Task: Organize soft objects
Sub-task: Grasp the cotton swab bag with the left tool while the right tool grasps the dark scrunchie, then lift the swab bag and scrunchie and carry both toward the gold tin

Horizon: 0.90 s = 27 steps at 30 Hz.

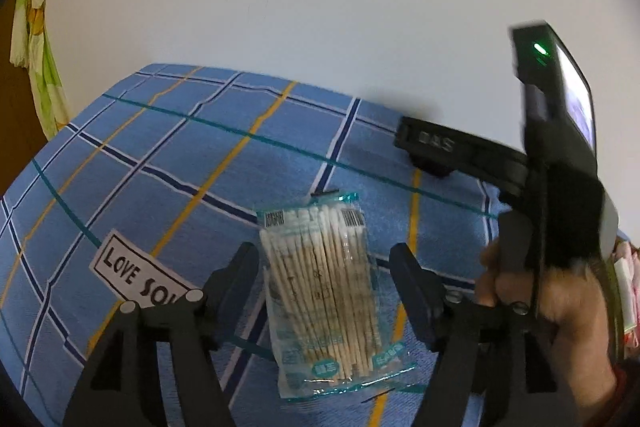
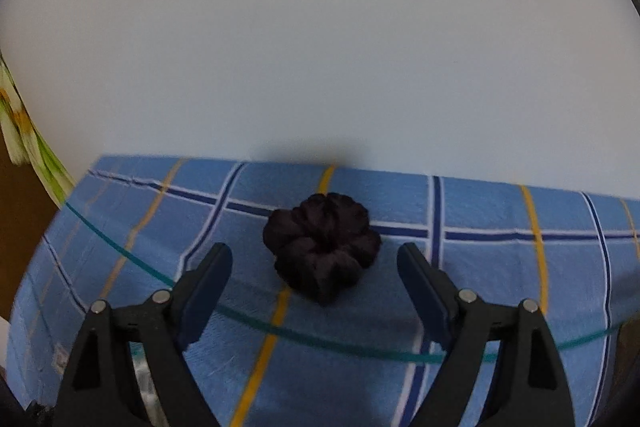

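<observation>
Straddling the light, crinkly cotton swab pack (image 1: 324,295), the left gripper (image 1: 324,267) gapes empty; right gripper (image 2: 316,267), equally wide, faces the squashy scrunchie (image 2: 322,251).

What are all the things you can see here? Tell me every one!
Pack of cotton swabs: one, clear with teal trim, lying on the cloth between the left tool's fingers.
Scrunchie: one, dark purple, on the cloth ahead of the right tool.
Label card: one, white with black letters "LOVE SO", left of the swabs.
Tablecloth: one, blue plaid with yellow, navy and white lines, under a glass top.
Wall: white, behind the table.
Curtain: green and yellow floral, far left.
Left tool: black, open.
Right tool: black, open.
Right hand: gripping the right tool's handle.
</observation>
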Motion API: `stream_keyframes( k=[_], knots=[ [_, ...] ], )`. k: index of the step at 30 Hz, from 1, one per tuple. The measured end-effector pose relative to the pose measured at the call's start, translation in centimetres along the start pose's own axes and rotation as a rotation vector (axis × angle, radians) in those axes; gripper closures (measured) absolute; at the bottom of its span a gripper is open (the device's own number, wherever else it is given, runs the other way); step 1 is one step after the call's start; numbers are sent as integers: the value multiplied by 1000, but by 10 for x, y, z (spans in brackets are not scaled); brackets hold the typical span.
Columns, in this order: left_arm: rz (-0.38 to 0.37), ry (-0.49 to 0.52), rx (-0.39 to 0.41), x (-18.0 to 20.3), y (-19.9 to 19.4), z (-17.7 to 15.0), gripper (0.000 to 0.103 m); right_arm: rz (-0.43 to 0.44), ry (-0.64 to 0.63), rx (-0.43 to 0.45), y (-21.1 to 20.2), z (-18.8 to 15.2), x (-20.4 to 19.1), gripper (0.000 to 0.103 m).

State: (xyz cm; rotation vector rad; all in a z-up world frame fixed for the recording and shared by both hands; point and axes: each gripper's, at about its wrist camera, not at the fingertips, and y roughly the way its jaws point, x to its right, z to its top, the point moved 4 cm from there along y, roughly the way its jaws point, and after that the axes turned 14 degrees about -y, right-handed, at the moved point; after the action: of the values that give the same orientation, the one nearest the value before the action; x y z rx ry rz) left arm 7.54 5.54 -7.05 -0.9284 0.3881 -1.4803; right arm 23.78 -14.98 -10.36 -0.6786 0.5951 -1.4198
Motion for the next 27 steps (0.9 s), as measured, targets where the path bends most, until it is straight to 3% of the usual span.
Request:
stream_keyframes(
  k=[1,3,6,7,10,13,16,20,23,27],
  knots=[
    [4,-7,-14,-1,3,-2,33,2,-9,-24,7,1,0,42],
    [10,-26,-66,-4,14,-6,33,-12,0,-58,13,-1,2,57],
    [30,6,-42,-1,15,-7,34,2,2,-50,10,-5,5,68],
    [31,19,-32,-1,16,-7,43,8,1,-51,8,-8,5,70],
    [21,25,-21,-4,17,-4,57,6,9,-2,-11,-18,8,71],
    [-6,21,-11,-8,15,0,64,1,-6,93,-43,-27,6,71],
    [-11,19,32,-10,10,5,65,-9,-11,197,-81,-36,5,71],
    [-35,23,155,-9,-10,14,65,-28,-26,308,-126,-56,7,71],
    [-71,22,225,-8,-25,17,65,-34,-30,362,-152,-70,8,71],
    [-19,85,305,3,-33,12,65,-74,-23,390,-169,-87,10,71]
  ],
)
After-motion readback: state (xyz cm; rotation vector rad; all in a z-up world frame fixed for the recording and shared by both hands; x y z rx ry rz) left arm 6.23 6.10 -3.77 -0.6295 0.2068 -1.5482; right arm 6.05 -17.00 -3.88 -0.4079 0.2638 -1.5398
